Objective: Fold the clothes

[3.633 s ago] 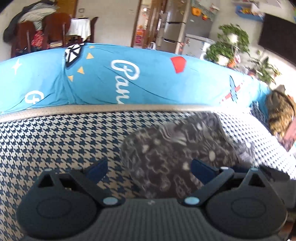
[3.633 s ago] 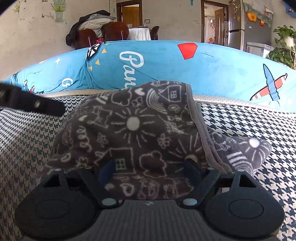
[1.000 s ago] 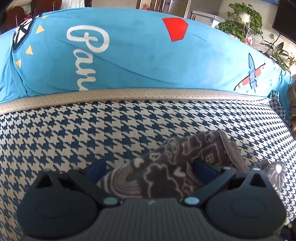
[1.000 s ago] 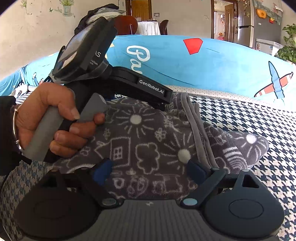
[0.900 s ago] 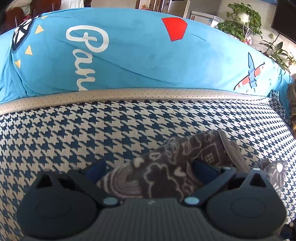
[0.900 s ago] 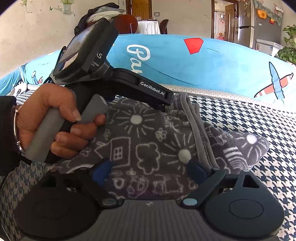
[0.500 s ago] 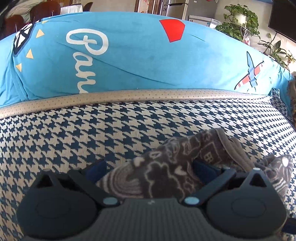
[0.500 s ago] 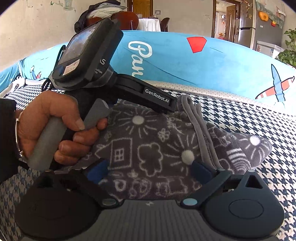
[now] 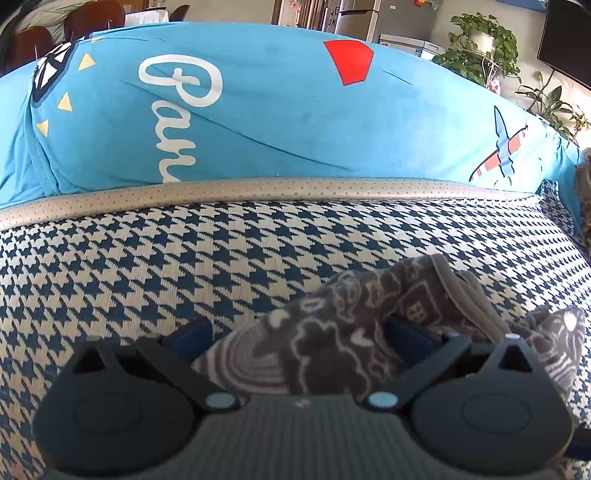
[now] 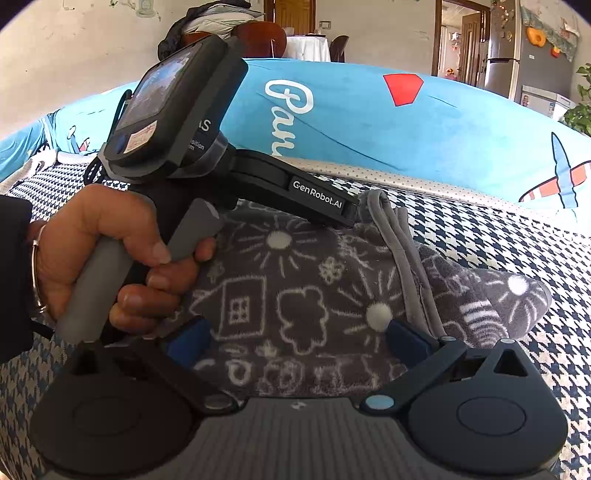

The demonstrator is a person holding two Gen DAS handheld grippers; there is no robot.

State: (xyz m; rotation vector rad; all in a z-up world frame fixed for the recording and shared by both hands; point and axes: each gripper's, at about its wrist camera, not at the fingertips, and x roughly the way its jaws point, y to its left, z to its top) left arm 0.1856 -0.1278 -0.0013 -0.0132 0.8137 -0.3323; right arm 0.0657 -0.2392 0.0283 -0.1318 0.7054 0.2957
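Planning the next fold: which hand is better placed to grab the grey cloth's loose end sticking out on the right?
Probably right. The right claw, jaws opening with the grey cloth between them, has the loose end beside it; the left claw sits at the far hem.

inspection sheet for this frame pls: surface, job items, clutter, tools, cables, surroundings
Surface: houndstooth sofa seat, blue printed cover draped behind it.
Job's things: grey doodle-print garment bunched in a folded heap, grey trim on top.
Clutter: nothing seen on the seat.
Tools: right tool jaws opening, wide over the garment, pads clear of it; left tool open over the garment's edge, held by a hand.
Cables: dark lead under the hand.
Surroundings: fridge, potted plants, chairs with piled clothes.
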